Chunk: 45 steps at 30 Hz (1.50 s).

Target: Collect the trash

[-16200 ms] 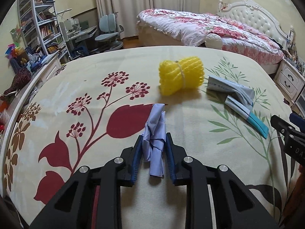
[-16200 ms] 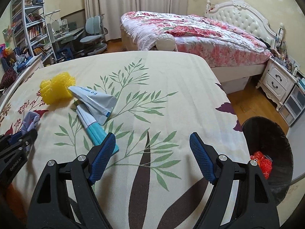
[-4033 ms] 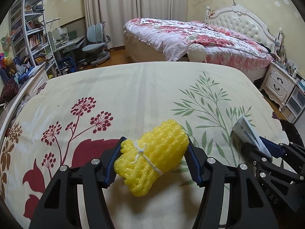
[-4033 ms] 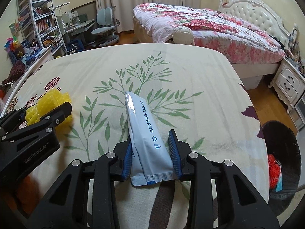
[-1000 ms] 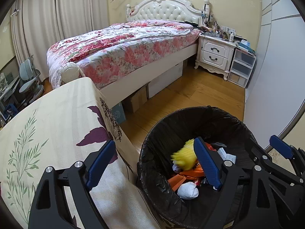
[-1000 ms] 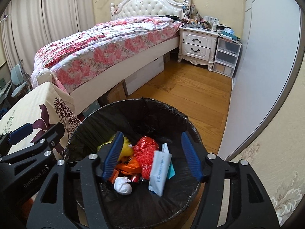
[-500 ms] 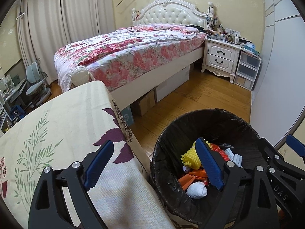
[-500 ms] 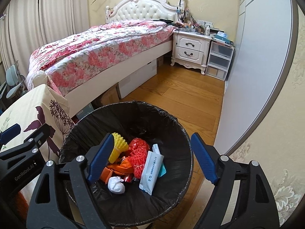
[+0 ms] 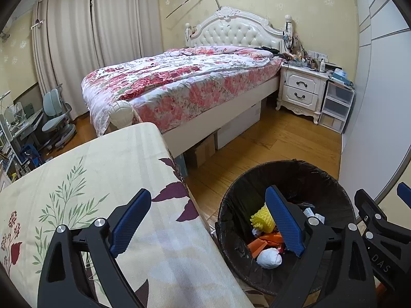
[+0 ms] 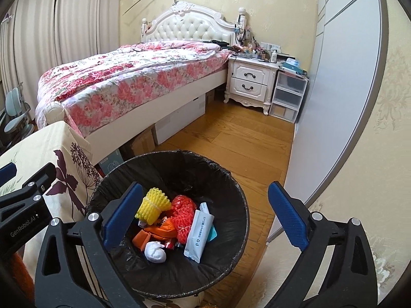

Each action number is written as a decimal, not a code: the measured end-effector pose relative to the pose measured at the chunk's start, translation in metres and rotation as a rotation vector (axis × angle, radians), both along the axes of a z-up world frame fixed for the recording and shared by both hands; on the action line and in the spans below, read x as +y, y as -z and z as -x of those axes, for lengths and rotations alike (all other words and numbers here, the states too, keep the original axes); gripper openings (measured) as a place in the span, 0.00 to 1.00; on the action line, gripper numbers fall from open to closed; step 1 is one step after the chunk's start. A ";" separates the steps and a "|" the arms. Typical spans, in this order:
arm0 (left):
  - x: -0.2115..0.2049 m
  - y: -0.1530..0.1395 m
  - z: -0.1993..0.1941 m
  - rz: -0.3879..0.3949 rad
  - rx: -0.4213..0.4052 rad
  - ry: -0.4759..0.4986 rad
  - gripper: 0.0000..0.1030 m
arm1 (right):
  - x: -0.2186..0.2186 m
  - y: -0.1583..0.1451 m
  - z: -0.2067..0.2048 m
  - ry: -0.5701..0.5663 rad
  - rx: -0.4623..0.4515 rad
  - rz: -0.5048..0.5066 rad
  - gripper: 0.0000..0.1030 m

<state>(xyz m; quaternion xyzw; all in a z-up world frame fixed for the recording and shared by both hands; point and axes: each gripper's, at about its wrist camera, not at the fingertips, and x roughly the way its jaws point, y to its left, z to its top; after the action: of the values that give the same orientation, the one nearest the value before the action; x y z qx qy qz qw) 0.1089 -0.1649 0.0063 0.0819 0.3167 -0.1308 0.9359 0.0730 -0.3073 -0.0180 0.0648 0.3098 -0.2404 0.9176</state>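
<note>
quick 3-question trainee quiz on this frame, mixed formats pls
1. True or false: the left tool is shut on the yellow foam net.
2. Which lies in the trash bin? A) white pouch B) glass bottle C) shoe
3. Fill in: the right tool is ____ (open or shut).

Key
1. False: it is open, and the net lies in the bin.
2. A
3. open

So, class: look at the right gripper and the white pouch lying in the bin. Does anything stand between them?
Nothing visible does. The right gripper hangs open above the bin, and the white pouch lies uncovered on top of the other trash, beside the yellow foam net.
</note>
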 end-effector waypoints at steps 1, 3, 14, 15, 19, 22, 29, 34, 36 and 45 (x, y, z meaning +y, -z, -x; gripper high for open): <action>0.001 -0.002 0.001 0.003 -0.001 0.001 0.88 | 0.000 -0.002 0.002 -0.001 -0.004 -0.001 0.93; 0.004 -0.005 0.005 0.012 -0.006 0.000 0.88 | 0.001 -0.006 0.005 -0.005 -0.014 -0.008 0.93; 0.029 -0.020 0.034 0.043 -0.027 -0.005 0.88 | 0.026 -0.020 0.027 -0.059 -0.024 -0.005 0.93; 0.032 -0.021 0.036 0.044 -0.028 -0.008 0.88 | 0.029 -0.020 0.030 -0.063 -0.026 -0.009 0.93; 0.044 -0.022 0.049 0.044 -0.031 -0.015 0.88 | 0.040 -0.024 0.040 -0.077 -0.035 -0.003 0.93; 0.053 -0.023 0.057 0.041 -0.039 -0.026 0.88 | 0.048 -0.028 0.048 -0.090 -0.041 0.005 0.93; 0.069 -0.024 0.069 0.051 -0.041 -0.049 0.88 | 0.062 -0.038 0.061 -0.112 -0.063 0.011 0.93; 0.074 -0.024 0.074 0.056 -0.043 -0.055 0.89 | 0.065 -0.041 0.067 -0.118 -0.072 0.015 0.93; 0.075 -0.025 0.075 0.058 -0.046 -0.056 0.89 | 0.065 -0.043 0.069 -0.119 -0.075 0.015 0.93; 0.076 -0.026 0.080 0.064 -0.049 -0.053 0.89 | 0.066 -0.045 0.073 -0.118 -0.080 0.015 0.93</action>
<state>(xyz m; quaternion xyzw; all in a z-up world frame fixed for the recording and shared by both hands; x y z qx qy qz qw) 0.0289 -0.0887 0.0326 0.0468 0.2914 -0.1137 0.9487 0.0001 -0.2415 0.0270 0.0491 0.2742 -0.1855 0.9423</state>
